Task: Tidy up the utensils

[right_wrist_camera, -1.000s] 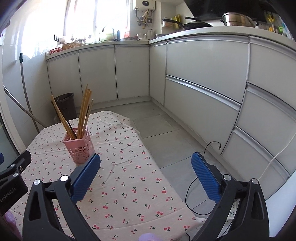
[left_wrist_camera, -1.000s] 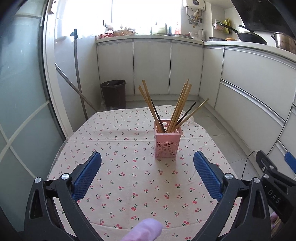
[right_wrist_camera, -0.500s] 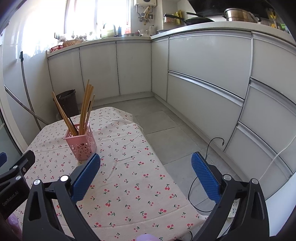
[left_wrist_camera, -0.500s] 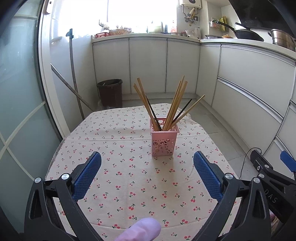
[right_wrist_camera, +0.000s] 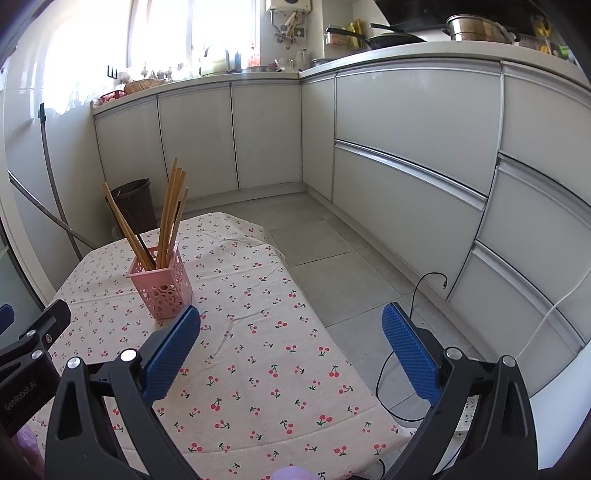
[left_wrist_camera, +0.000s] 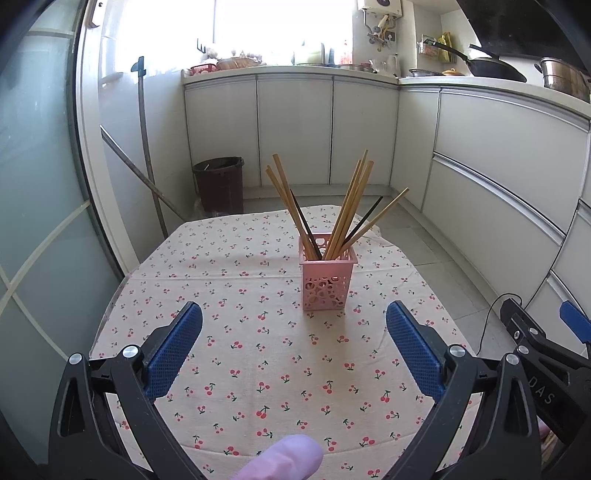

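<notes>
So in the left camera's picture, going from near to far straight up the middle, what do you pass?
Fingertip → left gripper, open → cherry tablecloth → pink basket of chopsticks → floor → white cabinets → counter → window.

A small counter (left_wrist_camera: pixel 155 295) stands in a kitchen, fully covered by a cream cloth (left_wrist_camera: pixel 258 354) printed with small red cherries. The cloth lies mostly flat, with light creases across the middle and a rumpled fold at the far right corner. One thing stands directly on it: a pink perforated plastic basket (left_wrist_camera: pixel 327 282), square and upright, towards the far side. It holds a loose bunch of chopsticks (left_wrist_camera: pixel 349 206), most pale wood, two dark, fanning out to left and right above the rim.
</notes>
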The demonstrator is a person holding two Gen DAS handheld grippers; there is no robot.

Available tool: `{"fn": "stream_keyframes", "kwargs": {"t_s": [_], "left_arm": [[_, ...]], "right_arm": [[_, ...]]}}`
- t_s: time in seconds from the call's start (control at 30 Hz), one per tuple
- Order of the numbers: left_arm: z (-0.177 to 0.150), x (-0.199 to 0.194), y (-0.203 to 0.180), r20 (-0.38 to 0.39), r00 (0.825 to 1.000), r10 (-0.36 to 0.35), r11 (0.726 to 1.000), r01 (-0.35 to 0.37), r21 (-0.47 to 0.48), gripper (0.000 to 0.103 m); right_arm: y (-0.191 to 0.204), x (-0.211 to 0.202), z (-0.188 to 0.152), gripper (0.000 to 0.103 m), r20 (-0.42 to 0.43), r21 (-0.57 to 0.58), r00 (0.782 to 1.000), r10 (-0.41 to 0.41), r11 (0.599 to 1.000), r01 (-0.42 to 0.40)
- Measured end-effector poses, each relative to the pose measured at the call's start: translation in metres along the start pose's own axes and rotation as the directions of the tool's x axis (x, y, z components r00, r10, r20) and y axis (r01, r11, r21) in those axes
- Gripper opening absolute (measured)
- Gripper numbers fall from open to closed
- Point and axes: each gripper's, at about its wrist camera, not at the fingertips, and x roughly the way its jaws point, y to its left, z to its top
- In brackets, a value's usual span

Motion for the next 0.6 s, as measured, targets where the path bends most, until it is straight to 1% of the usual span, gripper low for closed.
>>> {"fn": "stream_keyframes", "kwargs": {"t_s": [0.6], "left_arm": [[0.0006, 0.0027, 0.0023, -0.005, 1.000, 0.006, 1.000, -0.006, -0.002, 0.096]], "right_arm": [[0.0000, 0.0029, -0.0013, 0.096, -0.014, 0.003, 1.000, 0.000, 1.000, 0.000]]}}
